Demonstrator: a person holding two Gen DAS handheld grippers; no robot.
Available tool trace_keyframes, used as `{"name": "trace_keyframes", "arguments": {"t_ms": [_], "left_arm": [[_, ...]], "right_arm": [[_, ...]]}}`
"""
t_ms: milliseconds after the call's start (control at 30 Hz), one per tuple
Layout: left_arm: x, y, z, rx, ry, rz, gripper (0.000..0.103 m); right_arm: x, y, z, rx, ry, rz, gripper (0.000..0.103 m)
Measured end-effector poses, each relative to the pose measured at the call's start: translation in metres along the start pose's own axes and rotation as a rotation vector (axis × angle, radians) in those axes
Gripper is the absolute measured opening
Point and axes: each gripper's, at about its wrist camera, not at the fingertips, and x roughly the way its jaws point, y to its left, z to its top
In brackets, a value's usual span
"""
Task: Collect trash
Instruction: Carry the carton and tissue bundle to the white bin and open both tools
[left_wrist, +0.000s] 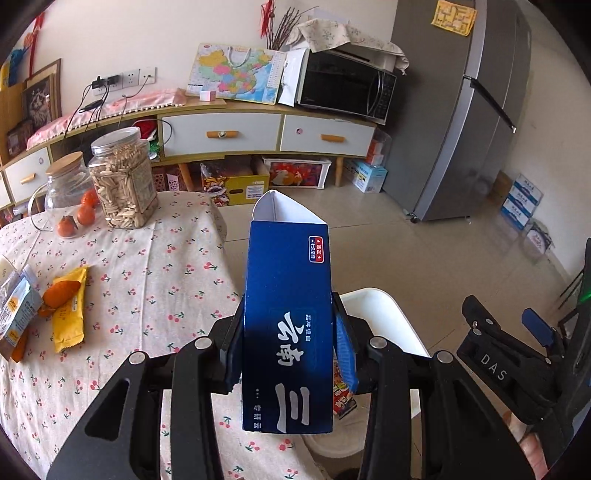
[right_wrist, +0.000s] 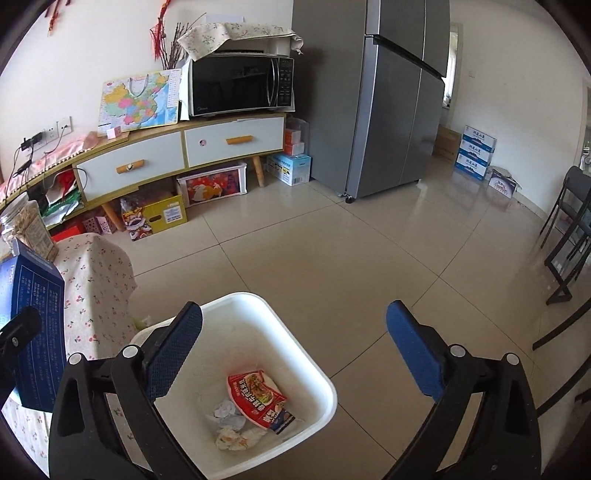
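- Left tongs (left_wrist: 288, 354) are clamped narrow on the blue carton (left_wrist: 288, 314), held past the desk (left_wrist: 129, 258) edge, partly over the white bin (right_wrist: 321, 373).
- Risk, I'd say: letting go now could bounce it off the rim onto the floor.
- Right tongs (right_wrist: 295, 347) gape wide, empty, above the bin.

Both grippers are chunky matte black plastic linkages with round silver pivot pins at the joints. The left gripper (left_wrist: 288, 339) has blue textured pads on its fingers. The right gripper (right_wrist: 295, 347) has the same blue pads, and white "DAS" lettering on its body.
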Motion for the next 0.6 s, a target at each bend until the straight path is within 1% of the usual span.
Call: {"name": "trace_keyframes", "arguments": {"t_ms": [267, 300, 333, 367, 467, 600], "left_arm": [[0.023, -0.041, -0.015, 0.079, 0.057, -0.099, 0.042], [0.025, -0.044, -0.017, 0.083, 0.065, -0.113, 0.046], [0.026, -0.046, -0.018, 0.088, 0.067, -0.118, 0.059], [0.024, -0.047, -0.019, 0.092, 0.056, -0.112, 0.067], [0.021, -0.049, -0.02, 0.097, 0.038, -0.09, 0.068], [0.016, -0.035, -0.015, 0.056, 0.028, -0.043, 0.068]], "right_arm": [[0.011, -0.028, -0.003, 0.043, 0.038, -0.026, 0.096], [0.011, -0.03, -0.003, 0.044, 0.038, -0.03, 0.096], [0.011, -0.031, -0.002, 0.047, 0.035, -0.034, 0.096], [0.011, -0.032, -0.002, 0.05, 0.03, -0.036, 0.096], [0.007, -0.033, 0.0, 0.056, 0.019, -0.04, 0.096], [0.002, -0.023, 0.001, 0.041, 0.008, -0.026, 0.096]]}}
